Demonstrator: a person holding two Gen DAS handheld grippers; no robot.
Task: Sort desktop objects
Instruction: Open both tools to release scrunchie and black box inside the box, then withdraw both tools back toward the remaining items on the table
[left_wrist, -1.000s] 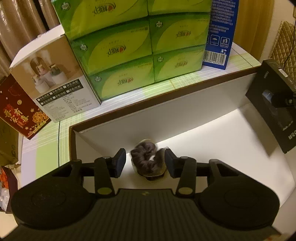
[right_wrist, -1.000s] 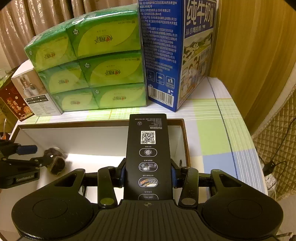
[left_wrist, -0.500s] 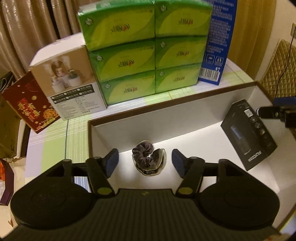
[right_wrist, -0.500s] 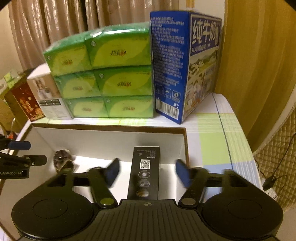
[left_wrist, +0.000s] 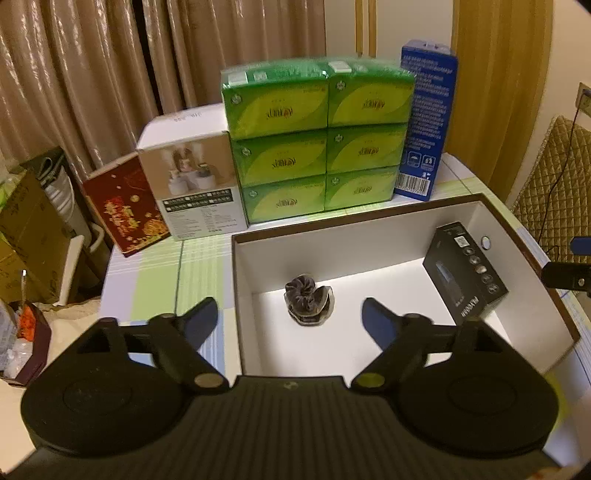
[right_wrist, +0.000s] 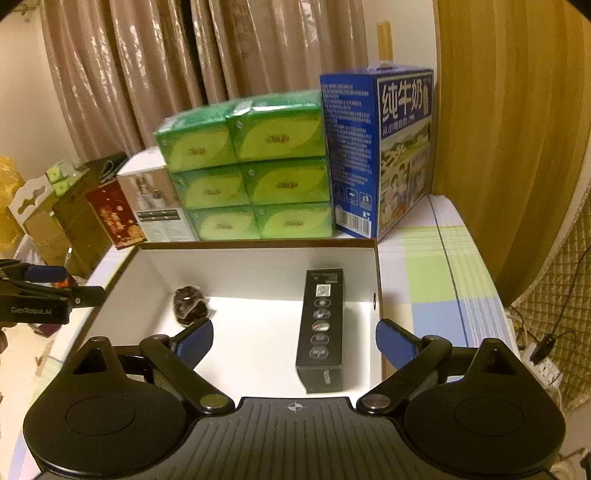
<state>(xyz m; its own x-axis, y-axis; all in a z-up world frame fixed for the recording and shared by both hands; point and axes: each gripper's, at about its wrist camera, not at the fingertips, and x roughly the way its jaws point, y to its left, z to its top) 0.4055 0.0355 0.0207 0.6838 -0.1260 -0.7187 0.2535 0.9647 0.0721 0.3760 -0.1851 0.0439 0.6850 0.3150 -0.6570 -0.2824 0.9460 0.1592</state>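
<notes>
- My left gripper (left_wrist: 288, 319) is spread wide, empty, above the scrunchie (left_wrist: 309, 304) in the tray (left_wrist: 369, 254).
- My right gripper (right_wrist: 293, 341) gapes too, empty, near the black box (right_wrist: 321, 328).

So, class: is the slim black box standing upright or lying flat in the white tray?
Lying flat: the black box rests lengthwise on the white tray's floor, printed face up.
</notes>
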